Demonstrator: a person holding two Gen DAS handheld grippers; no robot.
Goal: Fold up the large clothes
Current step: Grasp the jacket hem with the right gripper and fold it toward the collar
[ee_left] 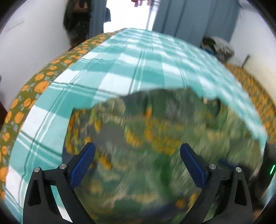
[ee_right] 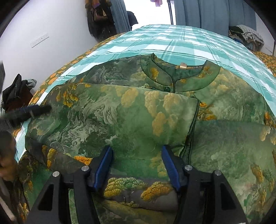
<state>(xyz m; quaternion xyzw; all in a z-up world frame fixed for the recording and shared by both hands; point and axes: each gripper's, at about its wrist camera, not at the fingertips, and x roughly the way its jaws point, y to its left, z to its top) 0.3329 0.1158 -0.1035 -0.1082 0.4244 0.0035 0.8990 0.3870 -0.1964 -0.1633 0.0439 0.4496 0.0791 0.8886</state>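
A large green padded jacket (ee_right: 131,117) with yellow tree print lies on the bed, collar (ee_right: 179,75) toward the far side, one sleeve folded across its front. My right gripper (ee_right: 137,165) hangs open just above the folded sleeve, jaws apart, nothing between them. The other gripper shows blurred at the left edge of the right wrist view (ee_right: 32,110), over the jacket's left side. In the left wrist view the jacket (ee_left: 155,137) is motion-blurred below my left gripper (ee_left: 138,155), whose jaws stand wide apart and empty.
A teal and white checked sheet (ee_right: 189,43) covers the bed over an orange-flowered cover (ee_left: 34,86). White walls stand on both sides. Dark clothes (ee_right: 15,93) lie at the left, a pile of clothes (ee_right: 246,34) at the far right, blue curtains (ee_right: 207,13) behind.
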